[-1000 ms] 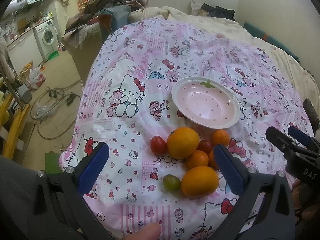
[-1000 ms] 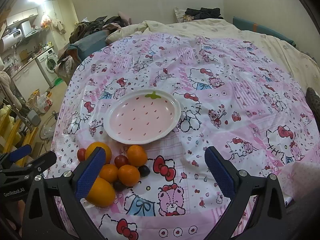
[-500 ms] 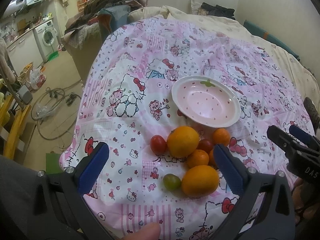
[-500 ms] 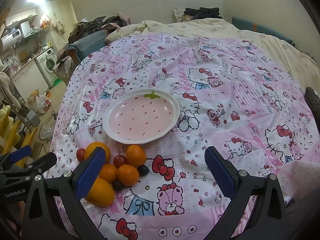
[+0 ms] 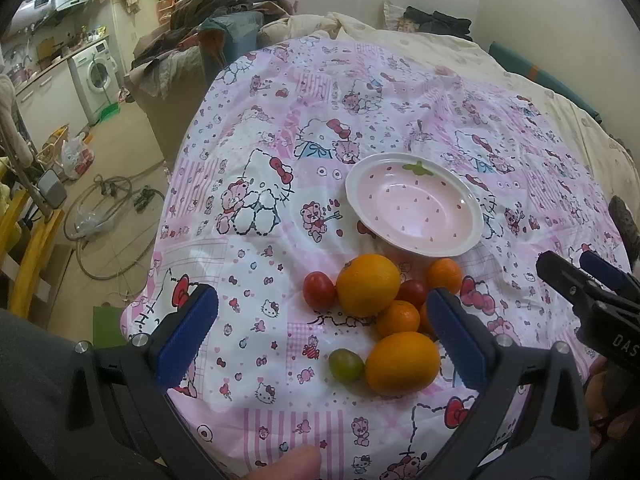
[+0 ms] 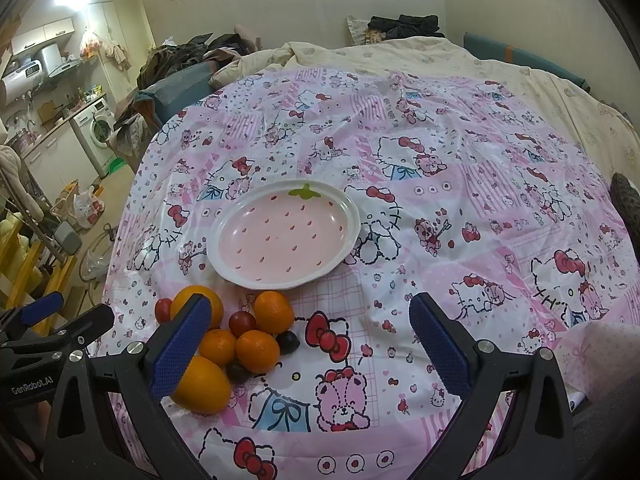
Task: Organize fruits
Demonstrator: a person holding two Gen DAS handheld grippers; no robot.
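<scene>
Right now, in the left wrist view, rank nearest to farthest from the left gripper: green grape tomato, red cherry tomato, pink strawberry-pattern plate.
1. Green grape tomato, between the open left gripper's fingers.
2. Red cherry tomato, left edge of the pile.
3. Pink strawberry-pattern plate, beyond the pile.

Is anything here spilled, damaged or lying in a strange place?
Nothing is spilled or damaged. The fruit pile lies loose on the Hello Kitty cloth, just in front of the strawberry plate, which holds nothing.
</scene>
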